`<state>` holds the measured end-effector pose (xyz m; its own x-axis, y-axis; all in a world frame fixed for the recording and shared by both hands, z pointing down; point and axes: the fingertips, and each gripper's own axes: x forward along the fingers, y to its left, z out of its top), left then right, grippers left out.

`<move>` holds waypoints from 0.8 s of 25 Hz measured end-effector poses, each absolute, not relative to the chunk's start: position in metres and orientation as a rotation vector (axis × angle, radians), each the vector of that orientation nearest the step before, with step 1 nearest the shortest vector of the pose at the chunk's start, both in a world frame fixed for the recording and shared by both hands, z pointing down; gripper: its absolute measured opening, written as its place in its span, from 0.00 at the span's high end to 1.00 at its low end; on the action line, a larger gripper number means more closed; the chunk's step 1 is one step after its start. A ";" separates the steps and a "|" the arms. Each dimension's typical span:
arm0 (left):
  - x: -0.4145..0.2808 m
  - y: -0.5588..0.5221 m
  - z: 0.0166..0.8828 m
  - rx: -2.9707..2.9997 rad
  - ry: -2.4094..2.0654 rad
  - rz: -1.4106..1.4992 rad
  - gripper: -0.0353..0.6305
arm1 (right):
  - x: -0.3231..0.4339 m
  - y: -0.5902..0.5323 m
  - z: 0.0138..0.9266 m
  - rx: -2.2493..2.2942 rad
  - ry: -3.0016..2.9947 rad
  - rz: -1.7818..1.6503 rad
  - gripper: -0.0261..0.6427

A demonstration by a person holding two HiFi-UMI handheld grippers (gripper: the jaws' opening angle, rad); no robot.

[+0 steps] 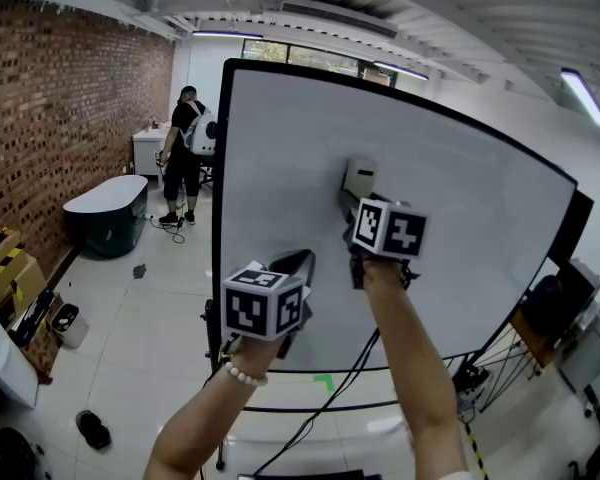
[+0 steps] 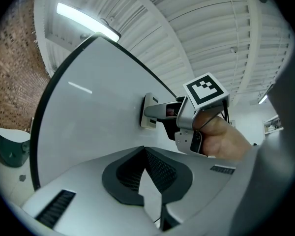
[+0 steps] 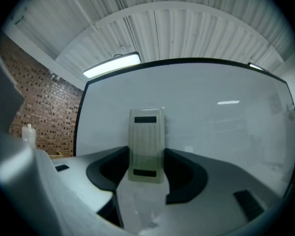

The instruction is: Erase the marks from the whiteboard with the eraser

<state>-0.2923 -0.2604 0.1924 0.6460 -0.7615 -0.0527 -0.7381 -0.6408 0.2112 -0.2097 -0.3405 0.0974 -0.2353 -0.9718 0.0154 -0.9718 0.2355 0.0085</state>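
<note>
Head view: the right gripper [image 1: 358, 208] presses the eraser [image 1: 359, 178] flat against the whiteboard [image 1: 480, 248], mid-board.

Left gripper view: the left gripper [image 2: 144, 151] hangs nearer, jaws together and empty.

Right gripper view: the jaws clamp the eraser. No marks show, so the wiping seems nearly done.

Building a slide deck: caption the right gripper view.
Right hand-held gripper clamps the eraser flat against the whiteboard.
</note>
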 end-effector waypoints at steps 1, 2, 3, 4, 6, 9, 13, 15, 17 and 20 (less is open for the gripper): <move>-0.301 -0.259 0.192 2.692 -1.248 -0.206 0.97 | -0.220 -0.340 0.098 1.929 -2.460 0.003 0.59; -0.309 -0.257 0.192 2.688 -1.258 -0.208 0.97 | -0.230 -0.340 0.098 1.930 -2.462 -0.001 0.59; -0.318 -0.255 0.193 2.681 -1.266 -0.210 0.97 | -0.239 -0.340 0.097 1.935 -2.463 -0.004 0.59; -0.328 -0.254 0.194 2.672 -1.274 -0.213 0.97 | -0.249 -0.339 0.096 1.941 -2.465 -0.008 0.59; -0.349 -0.250 0.198 2.650 -1.285 -0.225 0.97 | -0.270 -0.336 0.094 1.944 -2.470 -0.020 0.59; -0.380 -0.246 0.202 2.611 -1.311 -0.251 0.97 | -0.305 -0.334 0.090 1.916 -2.487 -0.035 0.59; -0.410 -0.241 0.209 2.572 -1.360 -0.253 0.97 | -0.351 -0.331 0.089 1.870 -2.505 -0.067 0.58; -0.426 -0.238 0.214 2.556 -1.377 -0.246 0.97 | -0.373 -0.330 0.092 1.851 -2.507 -0.079 0.58; -0.446 -0.236 0.218 2.539 -1.395 -0.254 0.97 | -0.394 -0.330 0.094 1.848 -2.505 -0.091 0.58; -0.474 -0.237 0.222 2.519 -1.426 -0.276 0.97 | -0.417 -0.331 0.097 1.875 -2.481 -0.118 0.58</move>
<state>-0.4740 -0.2365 0.2217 0.5078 -0.8601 -0.0483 -0.8160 -0.4982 0.2930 -0.4167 -0.3310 0.0966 -0.2740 -0.9615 -0.0220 -0.9593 0.2716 0.0780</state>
